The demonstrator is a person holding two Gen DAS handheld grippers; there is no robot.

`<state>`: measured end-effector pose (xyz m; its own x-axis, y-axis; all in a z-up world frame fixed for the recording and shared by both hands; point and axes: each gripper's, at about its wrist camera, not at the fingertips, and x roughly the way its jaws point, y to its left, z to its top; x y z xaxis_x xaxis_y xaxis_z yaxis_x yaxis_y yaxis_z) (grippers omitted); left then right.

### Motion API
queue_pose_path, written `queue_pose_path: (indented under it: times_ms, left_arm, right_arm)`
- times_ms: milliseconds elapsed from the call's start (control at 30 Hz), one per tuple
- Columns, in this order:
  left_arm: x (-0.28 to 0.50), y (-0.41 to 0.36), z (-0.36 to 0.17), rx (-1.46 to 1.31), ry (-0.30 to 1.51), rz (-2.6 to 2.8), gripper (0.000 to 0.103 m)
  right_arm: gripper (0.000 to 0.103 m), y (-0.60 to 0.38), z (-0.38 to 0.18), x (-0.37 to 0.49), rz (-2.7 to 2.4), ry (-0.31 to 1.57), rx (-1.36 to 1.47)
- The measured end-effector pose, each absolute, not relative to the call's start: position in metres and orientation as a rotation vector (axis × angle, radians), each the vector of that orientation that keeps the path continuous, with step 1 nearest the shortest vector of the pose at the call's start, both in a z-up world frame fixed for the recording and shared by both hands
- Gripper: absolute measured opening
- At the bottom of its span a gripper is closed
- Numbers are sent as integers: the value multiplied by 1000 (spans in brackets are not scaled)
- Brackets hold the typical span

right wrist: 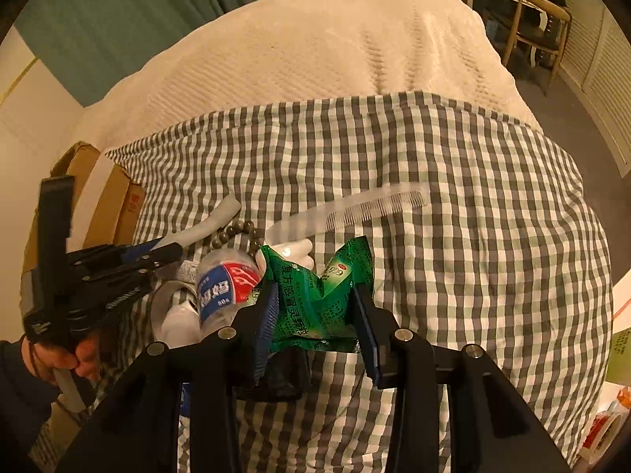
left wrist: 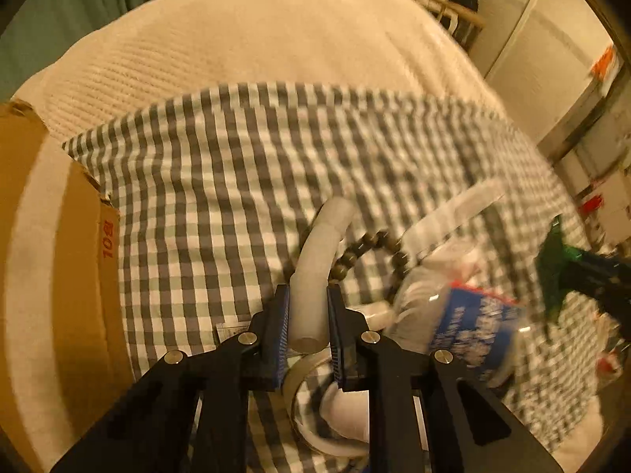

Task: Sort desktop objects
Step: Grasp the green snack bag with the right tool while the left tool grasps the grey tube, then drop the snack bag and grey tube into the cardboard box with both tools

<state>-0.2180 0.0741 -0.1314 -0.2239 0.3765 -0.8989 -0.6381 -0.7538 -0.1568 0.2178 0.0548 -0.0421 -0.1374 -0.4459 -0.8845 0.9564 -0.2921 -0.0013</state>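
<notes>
your left tongs (left wrist: 307, 319), at the lower middle of the left wrist view, are closed onto a pale curved tube (left wrist: 321, 252), gripping it near its cut lower end while the rest arcs up toward the centre of the frame. your right tongs (right wrist: 313, 311), lower middle of the right wrist view, are clamped on a crumpled green sachet (right wrist: 315, 295) printed with white characters, which buckles between the blue pads (right wrist: 265, 315). everything sits on a grey and white checked cloth (right wrist: 453, 197) spread over a cream quilted bed (right wrist: 335, 39). just left of the sachet in the right wrist view lies a clear plastic bottle (right wrist: 223, 283) with a blue and red label, on its side, and above it a string of dark round beads (right wrist: 232, 232) curls beside the tube. a translucent comb (right wrist: 355, 209) lies near the centre of that frame, above and apart from the sachet. a roll of clear tape (left wrist: 311, 406) shows under your left tongs at the bottom of the left wrist view (partly hidden by the fingers). a brown cardboard box (left wrist: 47, 256) stands at the left edge of the left wrist view, touching the edge of the checked cloth. the right side of the left wrist view is blurred.
</notes>
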Motion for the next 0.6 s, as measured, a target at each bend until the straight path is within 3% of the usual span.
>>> queue_pose_path:
  times_ms: [267,600]
  left_arm:
    - [-196,37,-32,-1228,232,2098,18]
    - [-182,-83,74,-1117,157,2282,18]
  right_arm:
    - [37,66,19,271,-1655,697,912]
    - [37,82,102,429,-1565,655,728]
